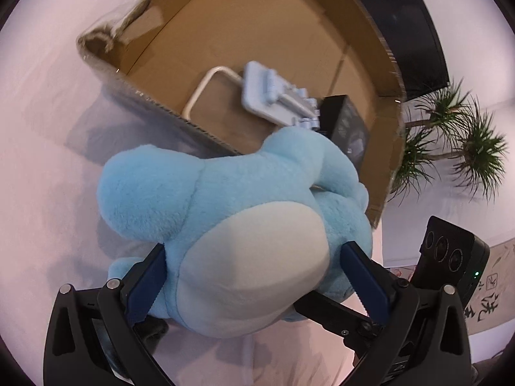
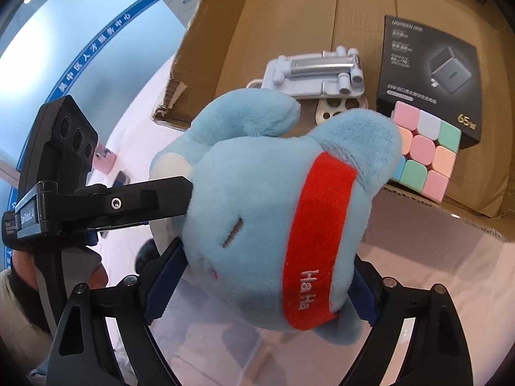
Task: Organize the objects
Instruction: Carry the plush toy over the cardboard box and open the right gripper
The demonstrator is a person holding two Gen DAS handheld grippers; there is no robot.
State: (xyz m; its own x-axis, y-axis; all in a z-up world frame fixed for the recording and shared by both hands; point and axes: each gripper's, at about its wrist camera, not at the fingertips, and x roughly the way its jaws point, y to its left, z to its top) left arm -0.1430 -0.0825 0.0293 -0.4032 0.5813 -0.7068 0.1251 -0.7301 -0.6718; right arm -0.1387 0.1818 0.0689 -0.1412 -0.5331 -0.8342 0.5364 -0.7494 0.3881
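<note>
A light blue plush toy (image 1: 225, 212) with a cream belly is held by both grippers above the white cloth, just in front of an open cardboard box (image 1: 264, 32). My left gripper (image 1: 254, 273) is shut on its body. My right gripper (image 2: 267, 280) is shut on its head, which wears a red "Ha Ha" band (image 2: 315, 238). In the right wrist view the plush toy (image 2: 251, 193) hides part of the box (image 2: 289, 9). The left gripper's arm (image 2: 106, 206) reaches in from the left.
Inside the box lie a grey folding stand (image 2: 315, 70), a black charger carton (image 2: 431, 74) and a pastel puzzle cube (image 2: 425, 151). The stand (image 1: 273, 93) and carton (image 1: 347, 125) also show in the left wrist view. A potted plant (image 1: 457, 141) stands beyond the box.
</note>
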